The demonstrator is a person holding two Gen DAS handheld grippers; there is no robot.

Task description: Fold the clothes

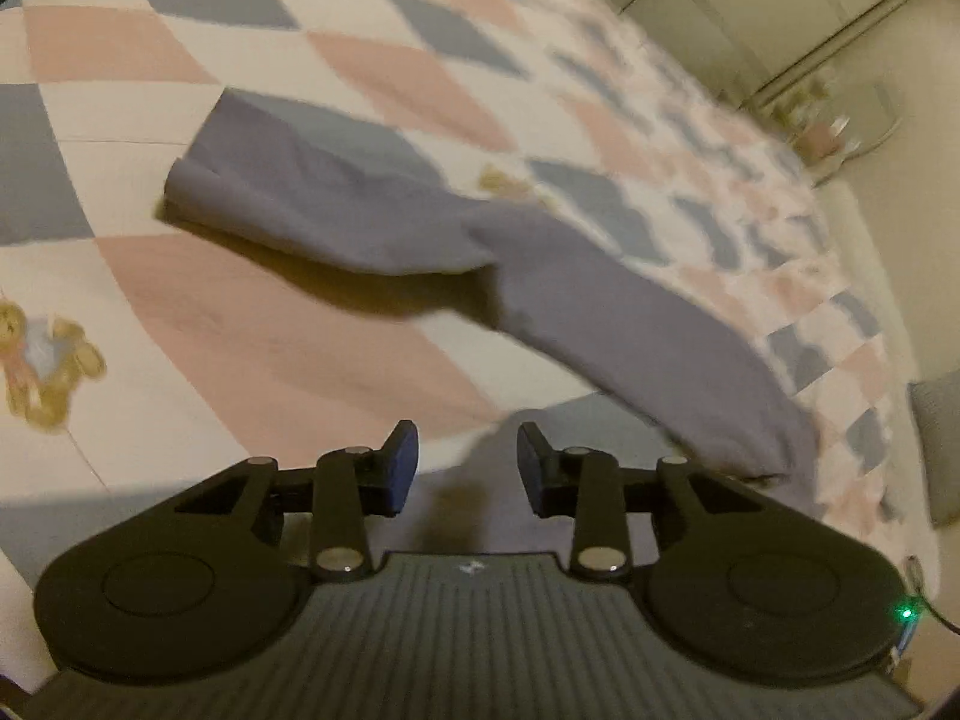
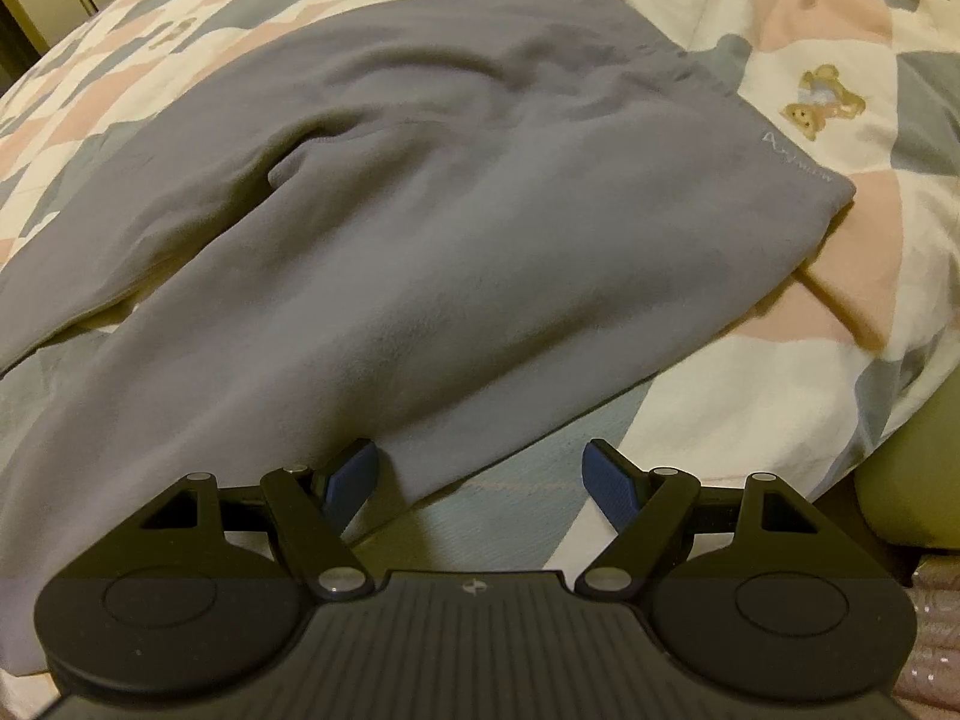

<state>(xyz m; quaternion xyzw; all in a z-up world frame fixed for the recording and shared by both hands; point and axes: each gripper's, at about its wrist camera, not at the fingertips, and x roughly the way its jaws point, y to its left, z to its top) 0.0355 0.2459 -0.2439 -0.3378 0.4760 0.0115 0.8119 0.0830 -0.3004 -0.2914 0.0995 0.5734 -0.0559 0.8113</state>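
Note:
A grey-purple garment [image 2: 480, 210] lies spread on the patchwork quilt [image 2: 780, 390], with a small pale logo near its right corner. My right gripper [image 2: 486, 474] points down at the garment's near hem and stands wide open; the hem's edge lies beside its left finger [image 2: 351, 480], not pinched. In the left wrist view, one long part of the garment [image 1: 600, 312] runs from the right edge toward the middle, its end folded over and slightly raised off the quilt [image 1: 300, 348]. My left gripper [image 1: 468, 462] hovers over the quilt with its jaws partly apart and nothing gripped.
Pale wardrobe doors [image 1: 750, 0] stand beyond the bed. A small stand with items [image 1: 840, 126] is by the bed's far side, and a grey cushion [image 1: 936, 444] lies at the right. An olive padded edge [image 2: 900, 480] borders the bed at right.

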